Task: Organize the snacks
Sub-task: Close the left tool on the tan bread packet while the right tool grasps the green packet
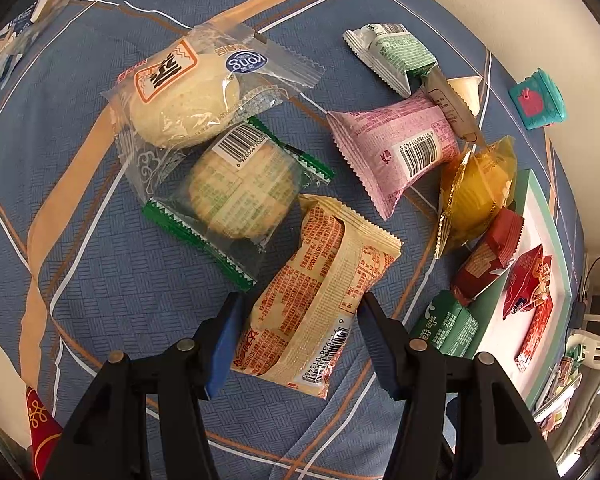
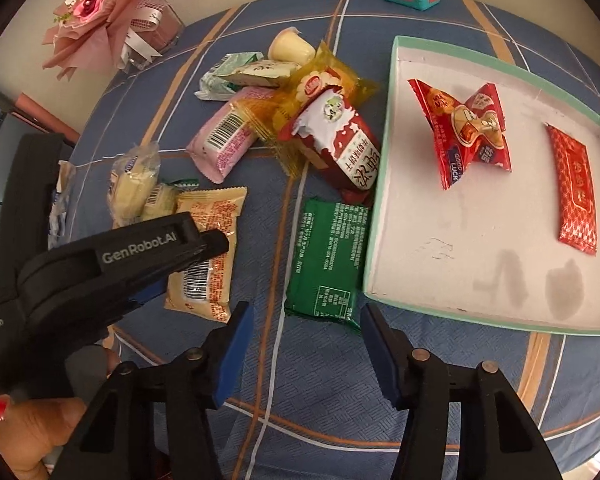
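Straddling the beige packet (image 1: pixel 320 300), the left claw (image 1: pixel 300 344) gapes wide, the packet's long axis running straight ahead between its jaws; right claw (image 2: pixel 306 350) also wide, faces the green packet (image 2: pixel 328 256).

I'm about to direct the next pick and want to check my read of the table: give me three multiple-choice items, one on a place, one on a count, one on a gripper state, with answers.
1. Where does the green packet lie?
A. inside the tray
B. on the tablecloth beside the tray's left wall
C. on top of the teal chest

2. How many snacks lie in the tray?
A. none
B. two
C. five

3. How does the left gripper stand?
A. open, fingers either side of the beige packet
B. shut on the pink packet
C. out of view

Answers: 1 B, it lies on the cloth against the wall's outside. 2 B, two red packets. 3 A, a gap shows at each blue pad.
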Demonstrator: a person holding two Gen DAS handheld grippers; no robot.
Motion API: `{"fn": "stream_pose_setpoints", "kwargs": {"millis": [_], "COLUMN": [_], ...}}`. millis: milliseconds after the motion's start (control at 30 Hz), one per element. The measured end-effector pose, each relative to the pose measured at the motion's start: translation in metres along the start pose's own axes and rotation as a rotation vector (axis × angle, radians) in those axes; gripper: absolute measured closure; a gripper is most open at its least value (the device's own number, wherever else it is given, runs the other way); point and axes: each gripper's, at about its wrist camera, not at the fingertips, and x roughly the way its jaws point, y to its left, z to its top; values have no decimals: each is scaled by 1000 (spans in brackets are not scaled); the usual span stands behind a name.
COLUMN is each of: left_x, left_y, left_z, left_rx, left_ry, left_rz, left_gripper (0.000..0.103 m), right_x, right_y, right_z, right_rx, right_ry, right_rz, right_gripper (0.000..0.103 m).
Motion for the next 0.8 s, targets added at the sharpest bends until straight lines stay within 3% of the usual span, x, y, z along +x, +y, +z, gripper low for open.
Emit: {"fn": "stream_pose_setpoints", "kwargs": {"millis": [267,467,800], "left_x": [0,-1,-3], "left_y": [1,5,10], "left_z": [0,2,4], "left_rx": [-9,-23,-31], "left_ry": [2,-4,-18], "left_rz": [-2,1,25], "left_gripper": [43,43,43], "right_x": [22,29,47], "right_y": [8,25,39], "right_z": [7,18,42], "right_rx": [4,1,25], "right_ry": [45,6,-36], "right_rz": [-14,9,-75], "right_gripper": [45,45,47]}}
